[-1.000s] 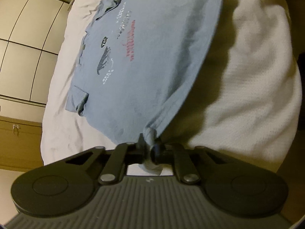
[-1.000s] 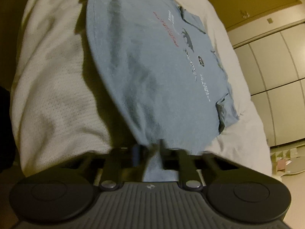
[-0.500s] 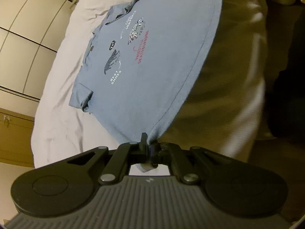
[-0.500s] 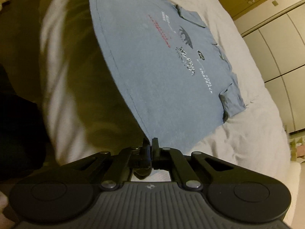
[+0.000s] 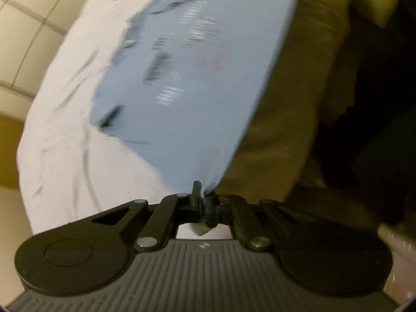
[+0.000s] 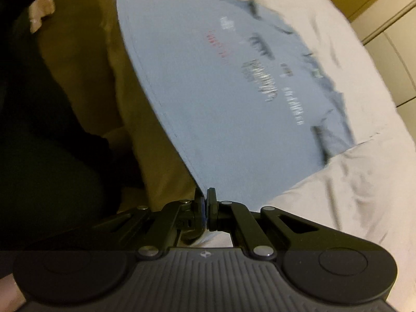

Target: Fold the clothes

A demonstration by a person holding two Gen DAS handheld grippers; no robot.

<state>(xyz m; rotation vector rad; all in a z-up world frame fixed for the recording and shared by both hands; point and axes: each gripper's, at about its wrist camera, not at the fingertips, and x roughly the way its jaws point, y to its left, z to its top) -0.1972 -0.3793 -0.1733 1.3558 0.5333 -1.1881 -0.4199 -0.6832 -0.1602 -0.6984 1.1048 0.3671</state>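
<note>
A light blue T-shirt point(image 5: 197, 83) with white and red print lies partly on a white bed, its hem edge lifted and stretched taut. My left gripper point(image 5: 202, 195) is shut on one bottom corner of the shirt. In the right wrist view the same T-shirt point(image 6: 234, 98) slopes up from the bed to my right gripper point(image 6: 205, 197), which is shut on the other bottom corner. The far sleeves and collar rest on the bedding. Both views are blurred by motion.
The white bedding point(image 5: 67, 150) point(image 6: 351, 182) spreads under the shirt. A shadowed yellowish part of the bed point(image 5: 291, 109) lies below the lifted hem. Cream cabinet doors point(image 5: 23, 26) point(image 6: 390, 46) stand beyond the bed. Dark space point(image 6: 46, 130) borders the near side.
Both grippers have risen, carrying the shirt's bottom corners upward. More of the hem is off the bed and the shadow under it has grown.
</note>
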